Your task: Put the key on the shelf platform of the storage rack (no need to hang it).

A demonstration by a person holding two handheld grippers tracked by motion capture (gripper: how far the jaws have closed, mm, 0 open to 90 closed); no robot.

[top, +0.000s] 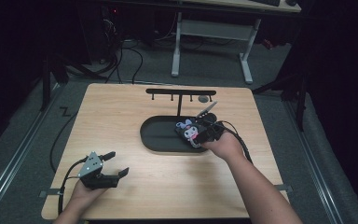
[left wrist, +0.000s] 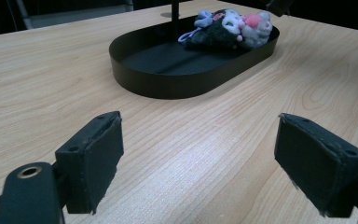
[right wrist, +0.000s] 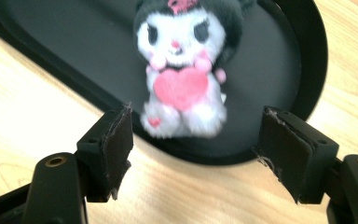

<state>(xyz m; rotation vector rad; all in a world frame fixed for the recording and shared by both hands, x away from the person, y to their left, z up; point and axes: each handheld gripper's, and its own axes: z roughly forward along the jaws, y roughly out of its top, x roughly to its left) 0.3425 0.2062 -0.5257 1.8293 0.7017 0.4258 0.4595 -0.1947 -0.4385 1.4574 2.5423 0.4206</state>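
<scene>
A light wooden table [top: 135, 186] is seen from above, with a black oval tray [top: 156, 135] set near its middle and a black T-shaped rack [top: 179, 95] standing at the tray's far side. A small plush toy [right wrist: 182, 70] with a black hood and a pink heart is laid inside the tray at its right end. The right gripper [right wrist: 193, 140] is held just over the tray's rim, its jaws spread, nothing pinched. The left gripper [left wrist: 198, 158] is held over bare table, well apart, jaws spread and empty
</scene>
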